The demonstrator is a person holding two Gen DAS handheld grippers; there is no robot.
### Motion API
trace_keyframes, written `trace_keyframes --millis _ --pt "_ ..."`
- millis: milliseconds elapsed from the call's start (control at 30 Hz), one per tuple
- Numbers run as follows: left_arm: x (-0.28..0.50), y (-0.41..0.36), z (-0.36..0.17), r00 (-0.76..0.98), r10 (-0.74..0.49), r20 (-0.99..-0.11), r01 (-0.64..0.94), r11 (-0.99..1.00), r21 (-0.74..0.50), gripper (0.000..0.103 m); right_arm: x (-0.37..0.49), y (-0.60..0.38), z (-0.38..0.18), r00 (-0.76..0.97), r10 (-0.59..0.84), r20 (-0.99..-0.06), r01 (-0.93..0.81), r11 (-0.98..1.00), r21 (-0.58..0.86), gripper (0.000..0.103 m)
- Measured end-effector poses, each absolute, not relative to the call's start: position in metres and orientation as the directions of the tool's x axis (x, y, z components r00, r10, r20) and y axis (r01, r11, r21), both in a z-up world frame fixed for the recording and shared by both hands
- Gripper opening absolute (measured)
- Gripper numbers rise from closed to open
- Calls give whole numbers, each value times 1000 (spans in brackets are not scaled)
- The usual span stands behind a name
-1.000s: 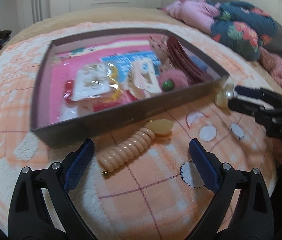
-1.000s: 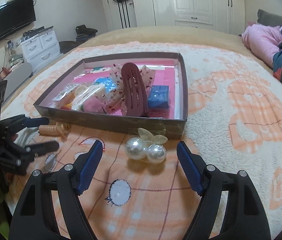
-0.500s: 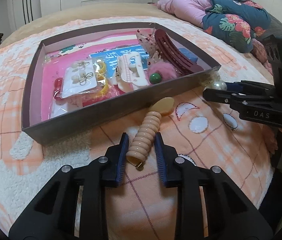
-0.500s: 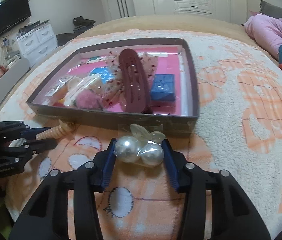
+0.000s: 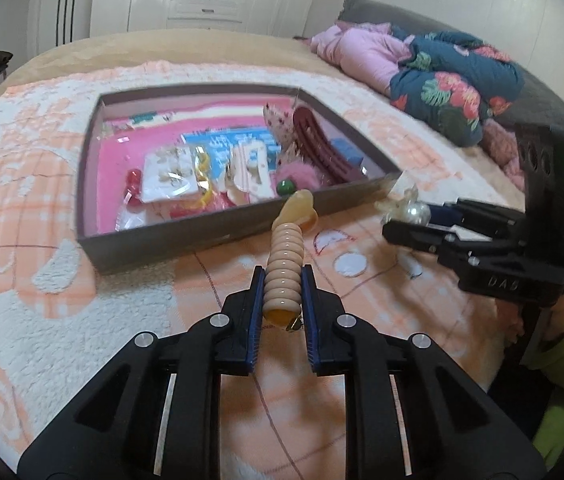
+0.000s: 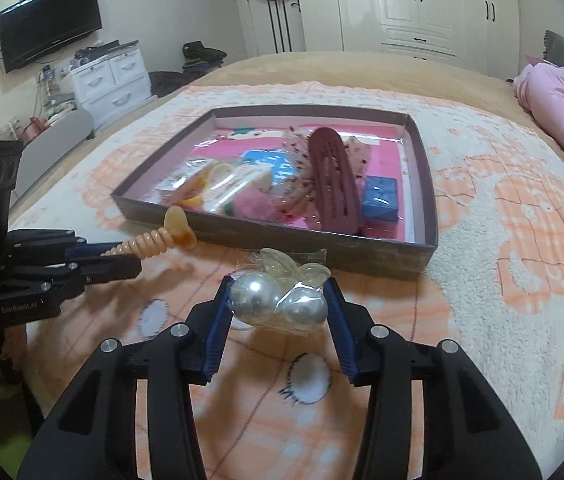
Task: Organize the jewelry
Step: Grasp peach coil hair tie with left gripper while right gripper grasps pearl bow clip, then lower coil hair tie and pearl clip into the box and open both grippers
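A second ago both your tongs stood wide open above the bed's blanket, each straddling an untouched piece. Now both have closed, and both pieces are off the blanket.

Left tongs (image 5: 281,294): the blue pads are clamped on the near end of the ribbed peach hair clip (image 5: 285,266). The clip sticks out forward from between the pads, its amber end toward the tray wall. In the right wrist view the clip (image 6: 150,243) shows clear of the blanket, with its shadow below it. Before, it lay flat just in front of the tray.

Right tongs (image 6: 278,305): the jaws are about half closed, pads pressing both sides of the clear packet with the two pearl balls (image 6: 278,303). The packet's translucent leaf trim points toward the tray. In the left wrist view a pearl (image 5: 413,212) shows at the tips of those tongs, beside the tray's near right corner. A second ago the packet rested on the blanket between the open fingers.

The dark shallow tray (image 6: 427,184) sits on the orange-and-white blanket (image 6: 521,300), just beyond both held pieces. Its contents look unchanged: the maroon hair clip (image 6: 333,178), a blue box (image 6: 379,198), a pink pompom (image 5: 301,174), and packeted earrings (image 5: 170,176). Both held pieces are on the near side of the tray's front wall, the peach clip to the left of the pearls.
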State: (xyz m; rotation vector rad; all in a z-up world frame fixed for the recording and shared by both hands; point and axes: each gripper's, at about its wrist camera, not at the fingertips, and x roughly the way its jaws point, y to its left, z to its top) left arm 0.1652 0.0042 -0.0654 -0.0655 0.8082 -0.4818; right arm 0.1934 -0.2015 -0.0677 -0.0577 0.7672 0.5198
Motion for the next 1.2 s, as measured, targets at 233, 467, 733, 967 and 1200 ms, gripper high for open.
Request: trace_keyframes --millis 233,467,733,967,1200 --pt "162 24 -45 659 -409 -632 336 911 -238 11 190 -189 -50 615 452 -646 -499 857 125 43" --pt "175 49 -40 696 -363 -619 261 932 -253 11 204 -174 -36 629 464 -623 -516 849 111 43" --pt "204 57 -45 714 -318 -624 210 947 -242 11 236 -155 -37 646 441 -623 -504 859 86 44" --pt "232 58 -53 715 -287 -638 176 956 -233 11 263 -147 -47 646 410 -644 -478 875 77 44" --pt "248 56 -59 712 -270 -649 166 962 -218 11 280 -136 -61 629 389 -673 -475 878 64 44"
